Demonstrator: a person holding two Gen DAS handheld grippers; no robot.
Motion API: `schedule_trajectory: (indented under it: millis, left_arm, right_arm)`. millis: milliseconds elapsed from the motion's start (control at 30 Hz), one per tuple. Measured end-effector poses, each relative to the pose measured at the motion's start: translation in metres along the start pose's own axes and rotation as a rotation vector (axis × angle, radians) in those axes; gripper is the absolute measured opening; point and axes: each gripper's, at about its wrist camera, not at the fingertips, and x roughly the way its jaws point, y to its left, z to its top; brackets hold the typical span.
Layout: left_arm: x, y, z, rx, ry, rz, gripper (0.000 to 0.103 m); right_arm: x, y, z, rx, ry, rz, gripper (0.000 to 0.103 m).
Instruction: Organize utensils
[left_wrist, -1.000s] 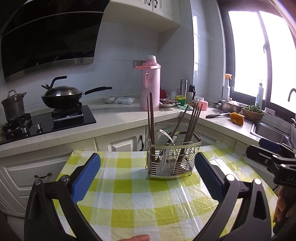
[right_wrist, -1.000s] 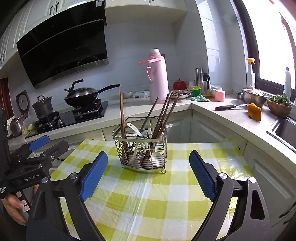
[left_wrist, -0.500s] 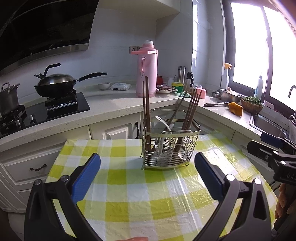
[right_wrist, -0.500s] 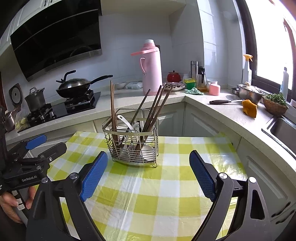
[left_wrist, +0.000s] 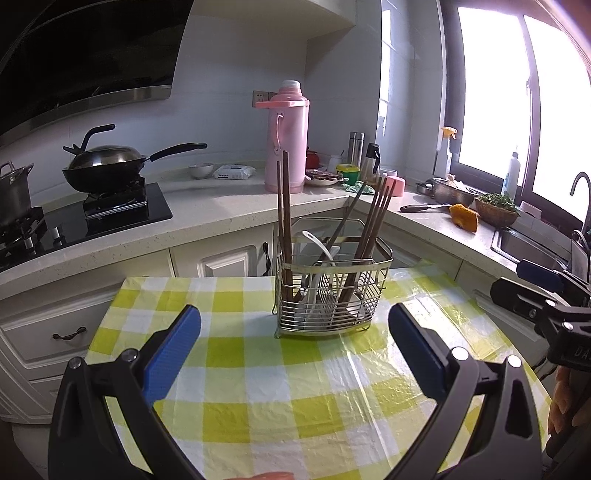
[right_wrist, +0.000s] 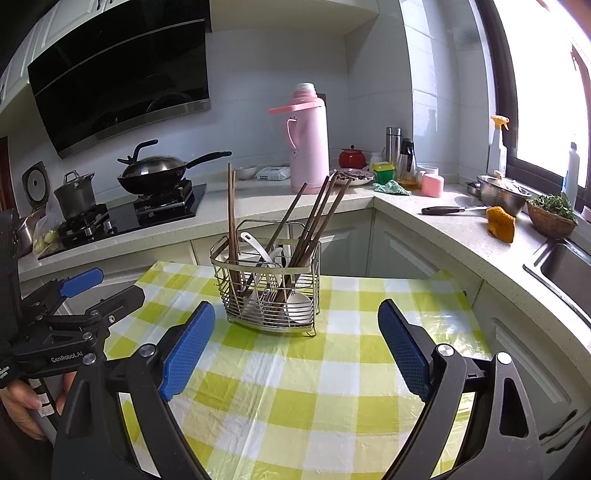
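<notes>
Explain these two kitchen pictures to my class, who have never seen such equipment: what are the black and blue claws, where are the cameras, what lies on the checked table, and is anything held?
There is no robot. A person holds a black two-finger gripper with blue pads in each hand, and each carries a wide-angle camera looking along its fingers. One picture comes from the left gripper, the other from the right gripper; each also shows the other at its edge. Both are open and hold nothing. On the table's yellow-and-white checked cloth stands a metal wire utensil basket holding brown wooden chopsticks and white spoons. Behind, on the counter, stands a tall pink thermos.
</notes>
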Motion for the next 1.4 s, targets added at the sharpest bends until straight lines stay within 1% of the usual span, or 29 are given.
schedule_trajectory:
  millis: [300, 1167, 1400]
  left_arm:
    - [0.0022, -0.0018, -0.0023, 0.005, 0.012, -0.002, 0.098]
    - [-0.0011, -0.0013, -0.0047, 0.002, 0.006, -0.002, 0.098]
    - [-0.0021, -0.0034, -0.0048, 0.013, 0.001, 0.014, 0.098]
  right_arm:
    - [0.0033, 0.0008, -0.002, -0.004, 0.01, 0.0, 0.085]
    - [0.0026, -0.0004, -0.0048, -0.003, 0.011, 0.003, 0.085]
    - [0.0025, 0.0005, -0.0088, -0.009, 0.01, 0.003, 0.085]
